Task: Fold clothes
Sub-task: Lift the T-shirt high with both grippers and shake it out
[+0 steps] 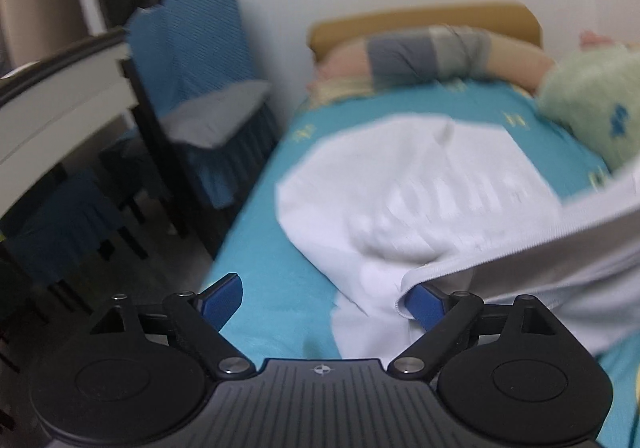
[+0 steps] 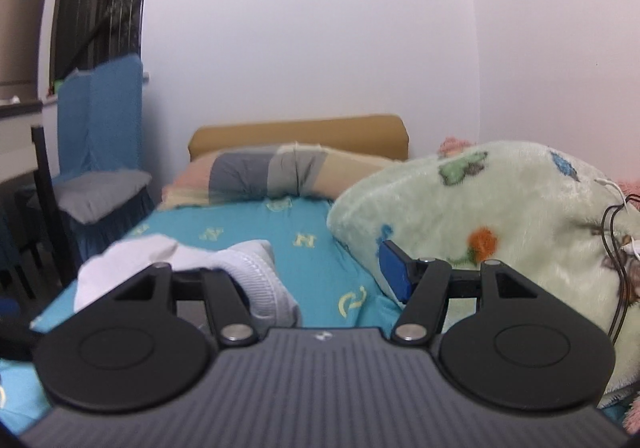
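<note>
Both tongs stand wide. The white garment (image 1: 420, 183) lies mid-bed on the teal sheet (image 1: 280, 280), its ribbed hem draped over 1 blue finger (image 1: 426, 306) of the left tongs (image 1: 326, 300); right tongs (image 2: 320, 276) hold nothing.

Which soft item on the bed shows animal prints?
The fluffy green blanket, bunched on the bed's right side; the white garment is plain, and the pillow has colour blocks.

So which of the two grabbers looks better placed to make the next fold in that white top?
Probably the left gripper: it's open over the white garment, whose hem drapes across one finger. The right gripper, also open, has only a bunched edge beside it.
</note>
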A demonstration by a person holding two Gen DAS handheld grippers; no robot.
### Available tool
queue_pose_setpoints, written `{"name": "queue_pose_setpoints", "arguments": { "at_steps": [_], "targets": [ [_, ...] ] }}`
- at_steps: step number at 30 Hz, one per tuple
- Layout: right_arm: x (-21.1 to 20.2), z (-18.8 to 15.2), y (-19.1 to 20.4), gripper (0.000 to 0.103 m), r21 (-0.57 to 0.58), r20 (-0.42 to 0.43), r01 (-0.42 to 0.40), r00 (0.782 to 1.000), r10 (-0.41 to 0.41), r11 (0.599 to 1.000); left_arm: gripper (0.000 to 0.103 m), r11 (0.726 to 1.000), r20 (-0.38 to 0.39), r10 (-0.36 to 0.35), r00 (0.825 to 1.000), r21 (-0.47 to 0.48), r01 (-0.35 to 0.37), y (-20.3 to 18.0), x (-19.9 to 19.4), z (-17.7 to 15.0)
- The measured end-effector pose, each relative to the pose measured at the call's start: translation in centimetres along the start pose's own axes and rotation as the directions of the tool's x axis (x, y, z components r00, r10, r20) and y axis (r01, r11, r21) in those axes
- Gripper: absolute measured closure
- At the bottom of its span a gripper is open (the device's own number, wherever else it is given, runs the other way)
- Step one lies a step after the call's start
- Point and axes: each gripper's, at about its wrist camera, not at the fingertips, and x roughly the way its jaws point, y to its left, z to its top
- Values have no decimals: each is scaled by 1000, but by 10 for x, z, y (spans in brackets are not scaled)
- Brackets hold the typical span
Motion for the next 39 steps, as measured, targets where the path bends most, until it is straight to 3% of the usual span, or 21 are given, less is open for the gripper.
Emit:
{"name": "queue_pose_setpoints", "arguments": {
  "at_steps": [7, 11, 15, 19, 23, 30, 33, 36, 39],
  "targets": [
    [24, -17, -12, 41, 65, -145, 45, 989, -35, 997, 6, 986, 88, 1, 996, -163, 14, 34, -27, 18],
    [5, -1, -12, 40, 92, -84, 29, 996, -21, 995, 6, 980, 187, 29, 982, -200, 9, 47, -59, 30],
    [-22, 30, -13, 40, 139, 15, -8, 1000, 6, 990, 5, 968, 328, 65, 942, -252, 21, 69, -111, 54],
    [-66, 89, -4, 40, 94, 160, -52, 987, 36, 994, 5, 953, 451, 101, 887, -299, 43, 97, -171, 85],
    [-119, 158, -2, 40, 71, 292, -112, 952, 86, 991, 5, 932, 560, 122, 819, -348, 99, 127, -238, 122],
    [-215, 276, -21, 40, 92, 455, -205, 879, 142, 974, 5, 931, 748, 113, 654, -309, 192, 165, -373, 186],
    [-252, 322, -30, 40, 81, 494, -235, 854, 166, 969, 5, 941, 796, 109, 595, -276, 197, 173, -424, 208],
    [-280, 360, -35, 39, 42, 528, -240, 829, 183, 970, 2, 956, 828, 113, 549, -241, 167, 176, -459, 229],
    [-294, 389, -33, 39, -4, 561, -212, 808, 178, 977, 0, 957, 843, 95, 529, -223, 183, 177, -481, 245]
  ]
}}
